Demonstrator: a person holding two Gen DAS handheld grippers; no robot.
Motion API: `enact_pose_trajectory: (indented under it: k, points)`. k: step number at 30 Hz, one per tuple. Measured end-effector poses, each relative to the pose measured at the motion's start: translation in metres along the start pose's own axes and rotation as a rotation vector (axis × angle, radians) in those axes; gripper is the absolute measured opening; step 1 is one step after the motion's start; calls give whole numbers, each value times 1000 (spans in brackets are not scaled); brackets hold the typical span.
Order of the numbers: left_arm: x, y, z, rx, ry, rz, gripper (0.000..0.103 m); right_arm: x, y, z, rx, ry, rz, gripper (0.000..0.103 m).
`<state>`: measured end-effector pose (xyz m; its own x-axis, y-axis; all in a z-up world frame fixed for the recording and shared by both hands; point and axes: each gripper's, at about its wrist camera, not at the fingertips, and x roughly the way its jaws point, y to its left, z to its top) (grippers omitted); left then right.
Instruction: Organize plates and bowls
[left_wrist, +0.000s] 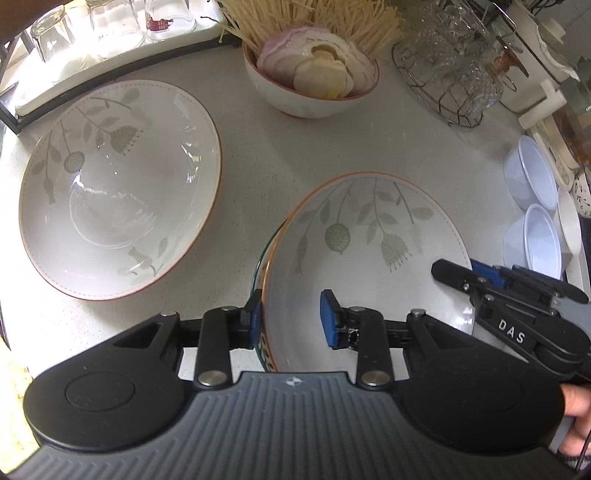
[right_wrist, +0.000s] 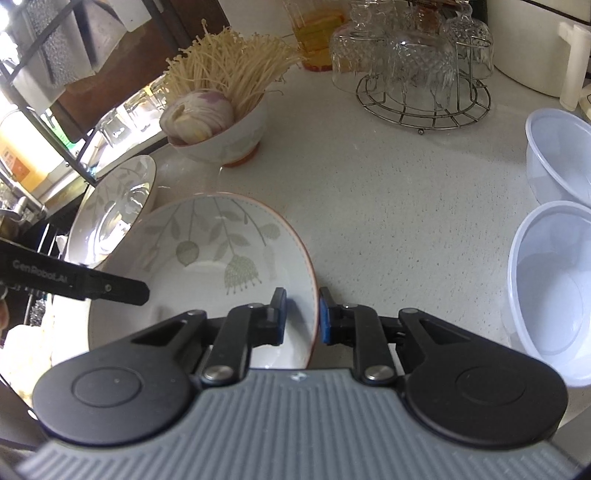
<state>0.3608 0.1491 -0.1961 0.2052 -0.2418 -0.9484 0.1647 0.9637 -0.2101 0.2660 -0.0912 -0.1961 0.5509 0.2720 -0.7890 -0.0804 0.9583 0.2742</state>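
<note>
Two white floral bowls are on the speckled counter. One bowl (left_wrist: 118, 184) sits at the left, apart from both grippers; it also shows in the right wrist view (right_wrist: 110, 218). The nearer bowl (left_wrist: 362, 251) (right_wrist: 207, 258) rests on something with a green rim and patterned side (left_wrist: 264, 343). My left gripper (left_wrist: 291, 317) straddles its left rim, pads apart, the left pad touching the outer wall. My right gripper (right_wrist: 303, 314) straddles its right rim, pads close on both sides of the wall; it also shows in the left wrist view (left_wrist: 465, 277).
A small bowl of enoki mushrooms and sliced onion (left_wrist: 314, 74) stands at the back. A wire rack of glasses (left_wrist: 450, 66) is behind right. Translucent plastic bowls (right_wrist: 554, 280) stand at the right. A tray of upturned glasses (left_wrist: 92, 40) is back left.
</note>
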Motion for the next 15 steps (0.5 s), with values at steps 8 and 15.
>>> enact_pose_trajectory:
  k: [8,15]
  points:
    - [-11,9,-13,-39,-27,15,36,1,-1,0,5,-2,15,20]
    - [-8,0,-20,-71,-70,38,36,-8,3,6,0,-43,-7,22]
